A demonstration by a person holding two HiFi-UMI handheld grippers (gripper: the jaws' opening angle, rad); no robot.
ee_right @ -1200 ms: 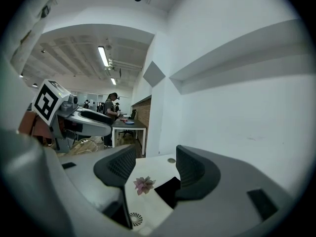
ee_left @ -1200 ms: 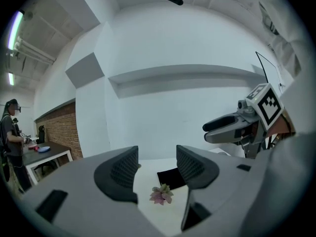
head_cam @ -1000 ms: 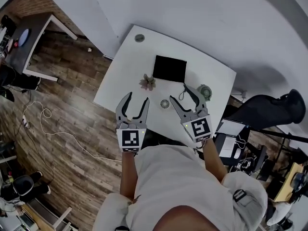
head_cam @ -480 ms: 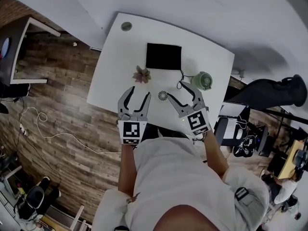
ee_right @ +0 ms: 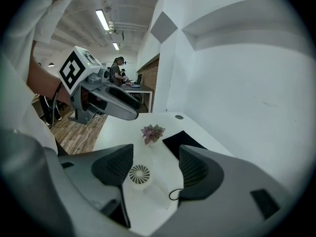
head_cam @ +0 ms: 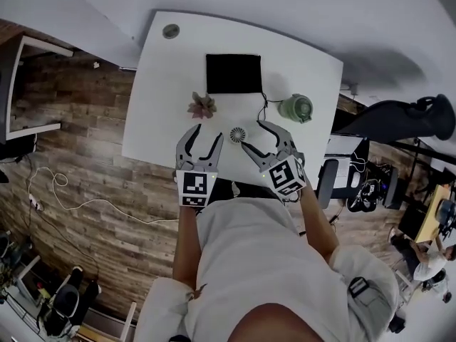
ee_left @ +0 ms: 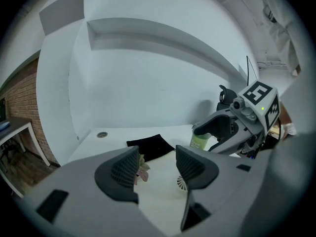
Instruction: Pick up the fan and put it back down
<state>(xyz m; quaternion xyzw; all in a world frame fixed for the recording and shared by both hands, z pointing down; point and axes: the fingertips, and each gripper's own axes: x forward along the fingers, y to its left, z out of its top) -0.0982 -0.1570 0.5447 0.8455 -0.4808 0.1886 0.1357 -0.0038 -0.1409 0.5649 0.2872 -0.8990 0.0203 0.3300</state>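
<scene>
A small white round fan [head_cam: 237,135] lies flat on the white table [head_cam: 299,55], with a black cable [ee_right: 174,195] beside it. My left gripper [head_cam: 204,135] hangs open just left of the fan, nothing between its pads. My right gripper [head_cam: 256,135] is just right of the fan; its jaws have just been opening and nothing is gripped. In the right gripper view the fan [ee_right: 139,174] shows on the table between and beyond the jaws [ee_right: 153,167]. In the left gripper view the fan [ee_left: 181,182] peeks out beside the right pad of that gripper [ee_left: 158,167].
A small pink-green plant [head_cam: 202,106] stands left of the fan. A black pad [head_cam: 234,73] lies behind it, a green jar [head_cam: 296,108] to its right, and a round grommet [head_cam: 171,30] at the far left corner. Wooden floor and an office chair [head_cam: 399,116] surround the table.
Both grippers have come down toward the table and now flank the fan closely. The fan, plant and jar have not moved on the table.
</scene>
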